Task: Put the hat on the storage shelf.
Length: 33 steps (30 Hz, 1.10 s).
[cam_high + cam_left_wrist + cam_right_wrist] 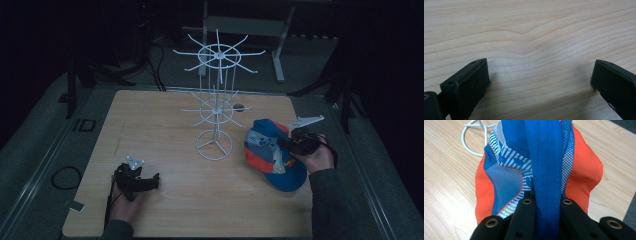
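R tool (546,203) pinches cap (272,155) by its strap for rack (216,107) beyond; L tool (539,82) spread, idle on surface (529,30).

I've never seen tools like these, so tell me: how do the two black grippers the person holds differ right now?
The right gripper is clamped shut on the blue strap of the cap; the left gripper stands open with nothing between its jaws. The right gripper is at the table's right side beside the white wire rack; the left gripper sits low over bare wood near the front left. Both are black, two-jawed and hand-held.
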Tool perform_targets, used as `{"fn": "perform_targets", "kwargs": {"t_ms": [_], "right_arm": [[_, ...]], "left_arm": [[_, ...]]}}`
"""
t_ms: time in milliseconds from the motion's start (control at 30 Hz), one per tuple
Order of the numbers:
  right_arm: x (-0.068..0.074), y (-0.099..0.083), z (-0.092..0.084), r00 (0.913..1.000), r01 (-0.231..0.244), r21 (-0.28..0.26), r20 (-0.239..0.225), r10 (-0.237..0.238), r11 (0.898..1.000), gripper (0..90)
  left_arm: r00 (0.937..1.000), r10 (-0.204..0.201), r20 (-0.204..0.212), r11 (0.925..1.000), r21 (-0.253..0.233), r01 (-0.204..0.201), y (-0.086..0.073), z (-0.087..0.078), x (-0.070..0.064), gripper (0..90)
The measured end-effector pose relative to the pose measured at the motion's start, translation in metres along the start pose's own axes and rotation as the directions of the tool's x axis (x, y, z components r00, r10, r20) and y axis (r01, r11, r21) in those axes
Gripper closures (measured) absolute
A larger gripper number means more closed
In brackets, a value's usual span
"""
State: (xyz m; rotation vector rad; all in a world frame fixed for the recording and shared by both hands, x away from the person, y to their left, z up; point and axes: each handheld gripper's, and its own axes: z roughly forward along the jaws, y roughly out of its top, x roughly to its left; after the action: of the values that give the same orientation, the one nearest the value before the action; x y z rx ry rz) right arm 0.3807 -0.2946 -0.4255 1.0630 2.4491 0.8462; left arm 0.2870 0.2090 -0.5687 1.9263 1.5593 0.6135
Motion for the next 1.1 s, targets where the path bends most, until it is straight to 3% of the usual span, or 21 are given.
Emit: {"fn": "perform_targets", "kwargs": {"t_ms": [567,1100], "right_arm": [[-0.013,0.001,-0.029,0.9998,-0.015,-0.098,-0.011,0.014,0.995,88.5],[-0.022,0.009,-0.056,1.0000,-0.001,-0.125,0.009,0.002,0.992,88.5]], "left_arm": [[1.0000,-0.002,0.000,1.0000,-0.002,0.002,0.000,0.000,0.000,2.4],[1.0000,-0.001,0.000,1.0000,-0.001,0.001,0.000,0.000,0.000,2.4]]}}
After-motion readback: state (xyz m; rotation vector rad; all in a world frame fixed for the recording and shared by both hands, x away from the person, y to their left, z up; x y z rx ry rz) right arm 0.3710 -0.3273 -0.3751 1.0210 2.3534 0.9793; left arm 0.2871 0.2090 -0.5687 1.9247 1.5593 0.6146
